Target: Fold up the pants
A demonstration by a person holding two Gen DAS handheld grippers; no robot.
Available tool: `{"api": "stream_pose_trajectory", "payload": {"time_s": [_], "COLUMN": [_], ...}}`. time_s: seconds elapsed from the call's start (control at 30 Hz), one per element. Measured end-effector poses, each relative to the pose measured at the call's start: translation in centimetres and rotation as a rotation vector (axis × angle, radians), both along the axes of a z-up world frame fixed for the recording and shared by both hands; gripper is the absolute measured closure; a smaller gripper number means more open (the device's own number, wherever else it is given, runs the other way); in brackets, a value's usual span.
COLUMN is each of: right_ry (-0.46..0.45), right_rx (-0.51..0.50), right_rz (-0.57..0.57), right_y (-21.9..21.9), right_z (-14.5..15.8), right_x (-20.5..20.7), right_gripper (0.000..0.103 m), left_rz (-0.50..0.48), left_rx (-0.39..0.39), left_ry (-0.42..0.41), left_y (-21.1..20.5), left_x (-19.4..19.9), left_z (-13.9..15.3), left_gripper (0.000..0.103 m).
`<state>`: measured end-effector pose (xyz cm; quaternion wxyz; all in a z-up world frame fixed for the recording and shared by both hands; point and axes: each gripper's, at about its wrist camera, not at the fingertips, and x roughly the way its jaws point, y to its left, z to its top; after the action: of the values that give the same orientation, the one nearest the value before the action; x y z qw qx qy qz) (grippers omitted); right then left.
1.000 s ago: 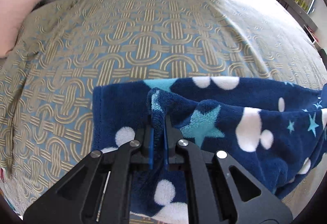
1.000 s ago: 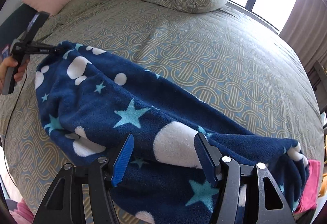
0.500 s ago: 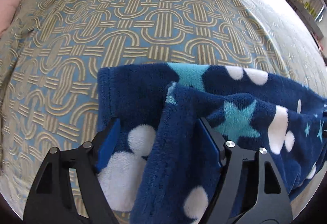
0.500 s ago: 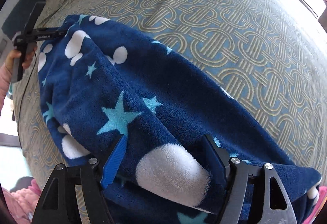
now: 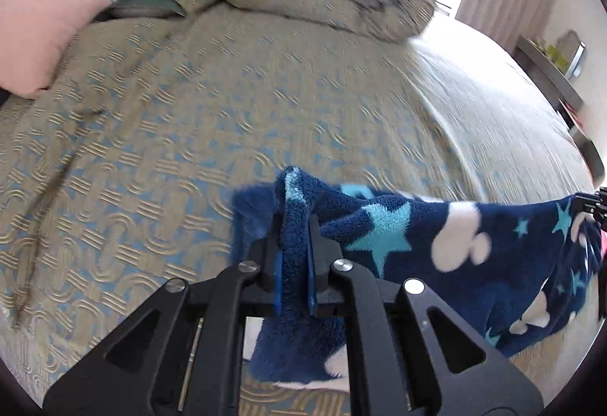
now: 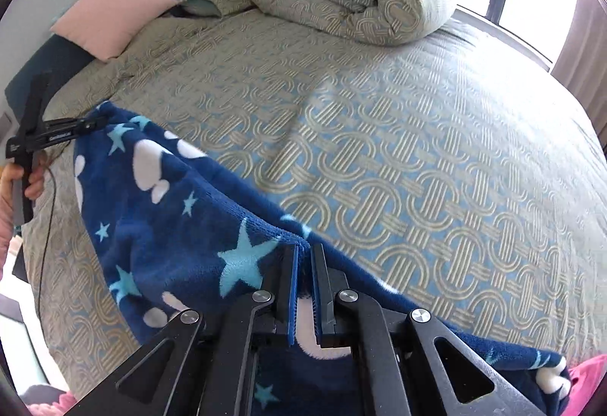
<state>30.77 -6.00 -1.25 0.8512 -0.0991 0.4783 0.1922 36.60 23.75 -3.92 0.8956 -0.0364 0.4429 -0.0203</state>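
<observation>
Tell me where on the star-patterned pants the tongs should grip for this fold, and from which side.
Best along the top edge of the pants, near its two ends, each coming down from above. The fleece is limp, so spaced grips keep that edge taut. The left tongs and right tongs have just closed on it that way, fabric pinched between their pads, above the bedspread.

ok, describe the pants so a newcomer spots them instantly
On the round bed with the beige-and-blue woven-pattern cover, look at the near edge. The navy fleece pants hang stretched between both tongs; only they carry light-blue stars and white blobs, unlike the plain pink pillow.
</observation>
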Motion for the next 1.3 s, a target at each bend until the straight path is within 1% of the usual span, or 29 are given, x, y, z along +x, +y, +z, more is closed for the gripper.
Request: {"api": "stream_pose_trajectory", "payload": {"time_s": [0.07, 0.1, 0.13, 0.17, 0.2, 0.23, 0.27, 0.3, 0.33, 0.37, 0.43, 0.47, 0.5, 0.53, 0.57, 0.6, 0.63, 0.7, 0.73, 0.77, 0.83, 0.9, 0.97, 1.0, 1.03, 1.1, 1.17, 1.23, 1.3], "right_ry": [-0.016, -0.015, 0.006, 0.037, 0.082, 0.113, 0.128, 0.122, 0.102, 0.082, 0.065, 0.063, 0.064, 0.065, 0.063, 0.051, 0.037, 0.002, -0.013, -0.015, 0.009, 0.065, 0.121, 0.139, 0.145, 0.124, 0.109, 0.102, 0.102], "right_rx": [-0.012, -0.019, -0.041, -0.079, -0.153, -0.225, -0.29, -0.333, -0.335, -0.314, -0.229, -0.178, -0.13, -0.082, -0.053, -0.036, -0.04, -0.077, -0.093, -0.095, -0.084, -0.024, 0.068, 0.098, 0.127, 0.171, 0.158, 0.149, 0.144], "right_rz": [-0.035, -0.055, -0.083, -0.112, -0.148, -0.17, -0.184, -0.196, -0.202, -0.206, -0.226, -0.236, -0.239, -0.235, -0.228, -0.223, -0.223, -0.252, -0.294, -0.335, -0.445, -0.544, -0.622, -0.662, -0.697, -0.713, -0.716, -0.693, -0.682], "right_y": [0.5, 0.9, 1.2, 1.4, 2.0, 2.4, 2.8, 3.0, 2.9, 2.6, 1.1, 0.2, 0.0, -0.8, -1.3, -2.1, -2.6, -3.4, -4.5, -5.6, -7.8, -9.9, -11.7, -12.3, -12.7, -12.8, -12.4, -11.4, -10.5], "right_z": [-0.2, -0.8, -1.9, -2.9, -4.7, -6.0, -7.2, -7.9, -8.0, -7.7, -6.5, -5.8, -5.2, -4.6, -4.1, -3.7, -3.6, -3.8, -4.1, -4.6, -6.0, -7.7, -9.0, -9.5, -9.8, -9.7, -9.8, -10.1, -11.0], "right_x": [2.0, 3.2, 4.5, 5.7, 6.8, 7.5, 7.7, 7.4, 6.7, 5.9, 3.7, 2.4, 1.3, -0.4, -2.4, -4.7, -6.9, -10.9, -13.3, -14.6, -18.5, -20.5, -21.9, -22.3, -22.6, -22.5, -21.8, -20.6, -19.3], "right_gripper": [0.098, 0.095, 0.094, 0.09, 0.085, 0.084, 0.084, 0.084, 0.084, 0.084, 0.081, 0.077, 0.071, 0.067, 0.059, 0.053, 0.051, 0.05, 0.05, 0.05, 0.05, 0.05, 0.05, 0.05, 0.05, 0.05, 0.05, 0.05, 0.05], "left_rz": [0.076, 0.121, 0.177, 0.227, 0.264, 0.283, 0.294, 0.292, 0.283, 0.269, 0.238, 0.225, 0.213, 0.207, 0.204, 0.197, 0.187, 0.171, 0.162, 0.151, 0.124, 0.096, 0.093, 0.096, 0.102, 0.122, 0.143, 0.171, 0.178], "left_rx": [-0.034, -0.037, -0.017, 0.013, 0.036, 0.041, 0.028, 0.011, -0.001, 0.004, 0.024, 0.017, -0.001, -0.016, -0.024, -0.03, -0.029, -0.022, -0.034, -0.054, -0.103, -0.128, -0.117, -0.118, -0.12, -0.139, -0.162, -0.178, -0.205], "left_ry": [-0.001, 0.016, 0.055, 0.095, 0.13, 0.15, 0.162, 0.163, 0.159, 0.158, 0.158, 0.154, 0.15, 0.145, 0.135, 0.118, 0.101, 0.093, 0.098, 0.112, 0.156, 0.203, 0.235, 0.24, 0.239, 0.236, 0.244, 0.247, 0.246], "left_y": [2.0, 2.8, 3.5, 4.2, 4.7, 5.1, 5.5, 5.8, 5.9, 5.8, 5.6, 5.3, 5.4, 5.2, 4.9, 4.6, 4.0, 2.8, 2.3, 1.9, 0.9, -0.5, -2.1, -2.7, -3.2, -3.9, -4.3, -4.2, -4.0], "left_x": [0.9, 1.6, 2.5, 3.2, 3.6, 3.7, 3.5, 3.1, 2.5, 2.2, 1.5, 0.7, 0.2, -0.5, -1.5, -2.4, -3.4, -5.4, -6.0, -6.6, -7.2, -7.3, -6.8, -6.3, -6.1, -5.4, -5.0, -5.1, -5.5], "left_z": [0.2, -0.3, -1.2, -2.2, -3.2, -3.7, -4.3, -4.6, -4.7, -4.7, -4.6, -4.4, -4.2, -3.9, -3.6, -3.3, -3.1, -3.1, -3.5, -3.9, -4.9, -6.2, -7.1, -7.4, -7.5, -7.6, -7.7, -7.7, -7.5], "left_gripper": [0.09, 0.09, 0.09, 0.09, 0.09, 0.09, 0.09, 0.09, 0.09, 0.09, 0.088, 0.086, 0.079, 0.068, 0.063, 0.055, 0.05, 0.048, 0.048, 0.048, 0.048, 0.048, 0.048, 0.048, 0.048, 0.048, 0.048, 0.048, 0.048]}}
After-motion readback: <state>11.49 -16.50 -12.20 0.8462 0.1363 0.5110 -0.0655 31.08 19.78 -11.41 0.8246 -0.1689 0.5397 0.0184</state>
